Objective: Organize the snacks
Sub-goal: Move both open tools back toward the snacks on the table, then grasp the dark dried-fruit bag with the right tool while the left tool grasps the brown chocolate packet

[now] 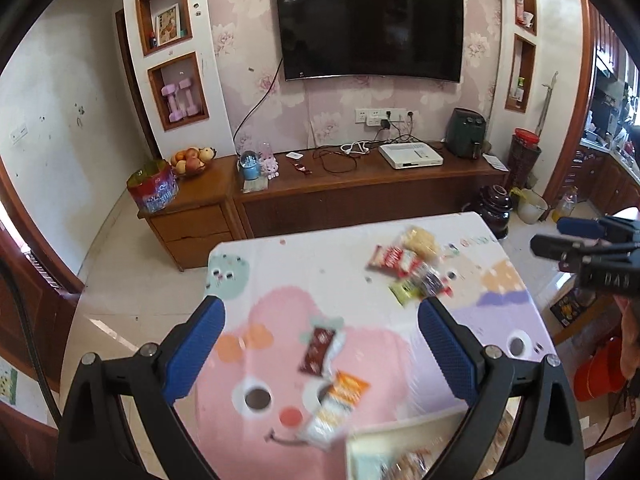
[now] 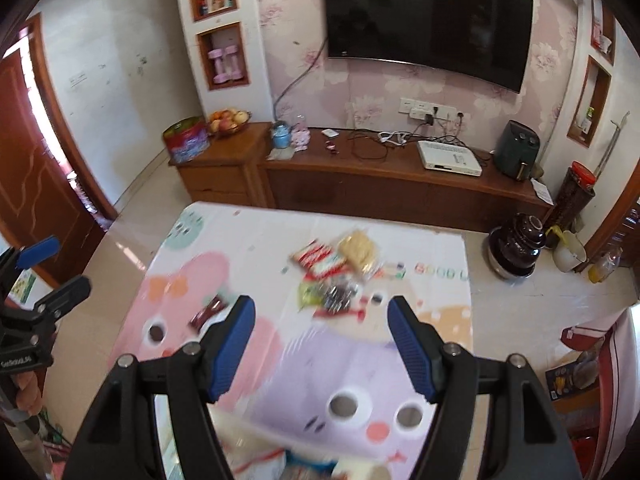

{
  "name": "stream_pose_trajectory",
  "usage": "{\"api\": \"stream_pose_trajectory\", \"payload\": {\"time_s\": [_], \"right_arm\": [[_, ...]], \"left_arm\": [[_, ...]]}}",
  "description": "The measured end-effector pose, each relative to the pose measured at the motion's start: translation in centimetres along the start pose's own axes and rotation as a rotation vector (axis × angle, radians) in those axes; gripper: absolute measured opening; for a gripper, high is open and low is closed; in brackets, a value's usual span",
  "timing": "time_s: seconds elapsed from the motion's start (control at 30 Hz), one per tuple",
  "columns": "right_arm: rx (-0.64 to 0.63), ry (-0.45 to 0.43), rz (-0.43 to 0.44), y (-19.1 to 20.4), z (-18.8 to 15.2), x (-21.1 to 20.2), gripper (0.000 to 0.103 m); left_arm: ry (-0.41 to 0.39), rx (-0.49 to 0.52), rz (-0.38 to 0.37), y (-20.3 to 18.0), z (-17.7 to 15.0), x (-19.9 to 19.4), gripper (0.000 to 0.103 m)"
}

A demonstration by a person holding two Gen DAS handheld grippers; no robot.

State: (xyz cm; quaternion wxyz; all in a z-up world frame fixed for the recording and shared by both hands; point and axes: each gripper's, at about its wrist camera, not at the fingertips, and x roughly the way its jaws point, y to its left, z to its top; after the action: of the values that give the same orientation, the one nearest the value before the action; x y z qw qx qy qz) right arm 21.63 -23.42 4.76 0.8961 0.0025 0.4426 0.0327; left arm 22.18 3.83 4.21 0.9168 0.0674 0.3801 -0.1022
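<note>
Both grippers up over the table (image 1: 280,264), nothing in either one. Left gripper (image 1: 322,322) has its jaws spread wide and empty, a brown snack (image 1: 318,350) and an orange snack (image 1: 340,396) lying on the cloth below, just apart. Right gripper (image 2: 322,322) is spread wide too, empty, hovering short of the snack pile (image 2: 340,272) at the far side of the table. A box (image 1: 400,440) sits at the near edge; its contents are blurred.
</note>
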Motion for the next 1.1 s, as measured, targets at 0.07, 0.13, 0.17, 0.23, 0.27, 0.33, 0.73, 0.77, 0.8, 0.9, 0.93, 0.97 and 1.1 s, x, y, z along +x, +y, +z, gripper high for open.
{"api": "stream_pose_trajectory", "payload": {"time_s": [0.07, 0.13, 0.17, 0.23, 0.27, 0.33, 0.73, 0.77, 0.8, 0.9, 0.93, 0.97, 1.1], "right_arm": [[0.016, 0.023, 0.015, -0.8, 1.8, 2.7, 0.069], [0.034, 0.056, 0.022, -1.4, 2.6, 5.3, 0.069], [0.042, 0.077, 0.023, -1.7, 2.9, 7.0, 0.069], [0.051, 0.132, 0.029, -2.1, 3.1, 10.8, 0.069], [0.060, 0.162, 0.032, -2.4, 2.9, 12.7, 0.069], [0.081, 0.223, 0.045, -2.8, 2.2, 16.0, 0.069], [0.135, 0.448, 0.090, -2.7, -2.5, 28.4, 0.070], [0.139, 0.445, 0.103, -2.7, -2.6, 28.6, 0.070], [0.142, 0.441, 0.109, -2.9, -2.5, 28.7, 0.070], [0.157, 0.446, 0.129, -3.3, -2.6, 29.1, 0.071], [0.165, 0.451, 0.136, -3.4, -2.7, 29.0, 0.071], [0.170, 0.456, 0.142, -3.6, -2.8, 29.1, 0.071], [0.159, 0.485, 0.156, -3.3, -3.0, 29.3, 0.071]], "left_arm": [[0.036, -0.011, 0.005, 0.9, 1.1, 3.3, 0.097], [0.088, -0.019, -0.002, 1.6, 1.3, 6.4, 0.097], [0.125, -0.020, -0.018, 1.8, 1.2, 8.4, 0.097], [0.214, -0.027, -0.067, 2.3, 0.4, 12.5, 0.097], [0.253, -0.031, -0.085, 2.4, 0.0, 14.1, 0.097], [0.328, -0.040, -0.112, 2.5, -1.6, 17.6, 0.097], [0.584, -0.083, -0.162, 1.3, -9.0, 27.8, 0.089], [0.589, -0.081, -0.163, 1.2, -9.2, 28.0, 0.088], [0.593, -0.079, -0.163, 1.0, -9.4, 28.1, 0.087], [0.603, -0.080, -0.166, 0.7, -9.8, 28.5, 0.082], [0.608, -0.082, -0.167, 0.6, -9.9, 28.6, 0.080], [0.606, -0.081, -0.162, 0.4, -10.0, 28.6, 0.078], [0.602, -0.063, -0.152, -0.3, -10.2, 28.6, 0.078]]}}
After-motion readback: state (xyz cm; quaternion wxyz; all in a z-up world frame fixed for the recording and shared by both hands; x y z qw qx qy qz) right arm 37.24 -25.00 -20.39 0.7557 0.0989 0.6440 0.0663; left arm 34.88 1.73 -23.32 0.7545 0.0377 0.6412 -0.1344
